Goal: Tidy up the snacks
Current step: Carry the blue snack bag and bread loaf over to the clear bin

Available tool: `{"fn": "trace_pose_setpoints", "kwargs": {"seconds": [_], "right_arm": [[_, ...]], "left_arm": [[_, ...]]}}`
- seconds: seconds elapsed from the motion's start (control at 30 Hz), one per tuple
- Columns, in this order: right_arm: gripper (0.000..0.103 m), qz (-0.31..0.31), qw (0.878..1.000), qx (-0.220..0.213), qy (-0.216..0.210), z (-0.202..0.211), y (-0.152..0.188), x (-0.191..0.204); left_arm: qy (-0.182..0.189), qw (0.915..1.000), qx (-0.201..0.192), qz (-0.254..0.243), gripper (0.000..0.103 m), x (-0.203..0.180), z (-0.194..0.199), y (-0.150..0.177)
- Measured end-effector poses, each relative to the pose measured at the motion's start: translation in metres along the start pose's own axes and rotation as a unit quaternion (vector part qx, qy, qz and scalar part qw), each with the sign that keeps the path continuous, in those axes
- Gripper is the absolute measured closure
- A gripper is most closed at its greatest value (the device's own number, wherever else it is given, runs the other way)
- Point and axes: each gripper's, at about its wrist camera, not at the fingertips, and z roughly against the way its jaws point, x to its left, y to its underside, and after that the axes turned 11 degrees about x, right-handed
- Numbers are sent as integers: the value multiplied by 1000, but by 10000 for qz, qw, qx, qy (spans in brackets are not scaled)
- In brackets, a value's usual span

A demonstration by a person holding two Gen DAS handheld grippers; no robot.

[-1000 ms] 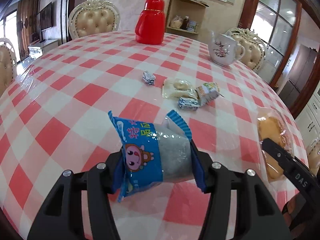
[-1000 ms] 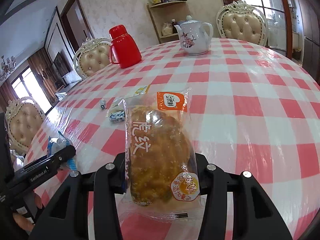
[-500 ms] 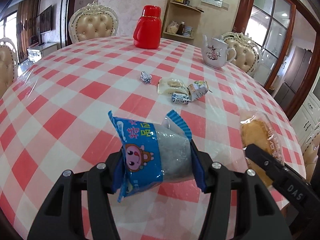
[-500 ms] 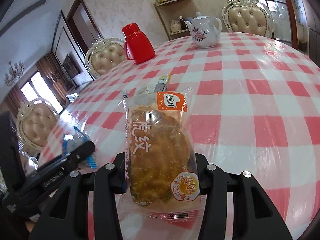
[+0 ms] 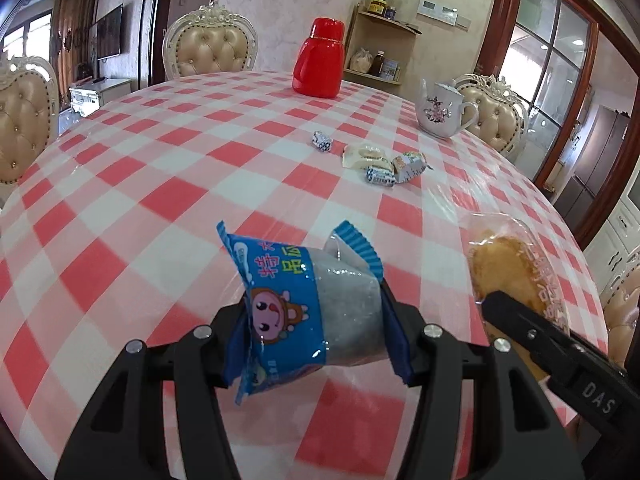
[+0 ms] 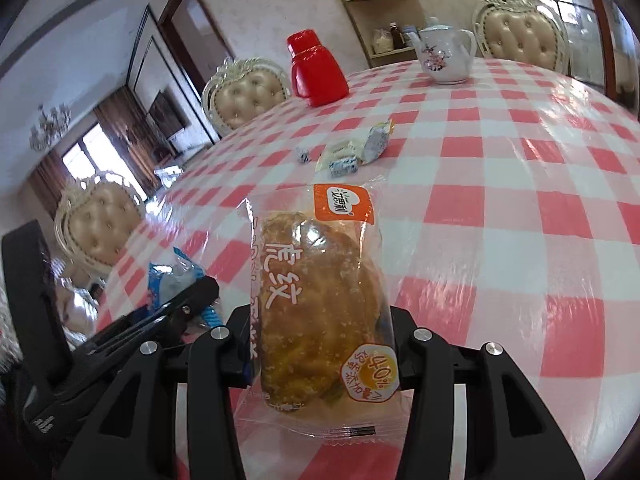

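My left gripper (image 5: 316, 320) is shut on a blue snack packet (image 5: 304, 312) with a cartoon face and holds it above the checked table (image 5: 160, 168). My right gripper (image 6: 320, 332) is shut on a clear-wrapped bread packet (image 6: 320, 312) with an orange label. Each gripper shows in the other's view: the bread packet at the right of the left wrist view (image 5: 516, 276), the blue packet at the left of the right wrist view (image 6: 172, 280). A small pile of wrapped snacks (image 5: 380, 162) lies mid-table, with one small candy (image 5: 322, 142) to its left.
A red thermos (image 5: 319, 60) and a white floral teapot (image 5: 440, 110) stand at the far side of the round table. Padded chairs (image 5: 212, 50) surround it. A wall shelf (image 5: 384, 48) with jars is behind.
Both grippers have lifted and pulled back toward the near edge with their packets; the pile of snacks now looks farther away. The two grippers have come closer together.
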Motion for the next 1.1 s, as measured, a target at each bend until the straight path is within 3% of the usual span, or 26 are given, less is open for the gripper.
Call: {"fn": "trace_pose_setpoints", "kwargs": {"seconds": [0.6,1.0,1.1], "right_arm": [[57,1138,9932,226,-68,13,55,89],[57,2232,9732,330,-433,20,103,183],[57,2542,9649,398,-528,16,116,211]], "left_arm": [[-416,9991,19,-1,47,54,59,64],[-909,9941,-365,464,47,142,145,112],[-1224,9901,-374,571,47,172,165,120]]}}
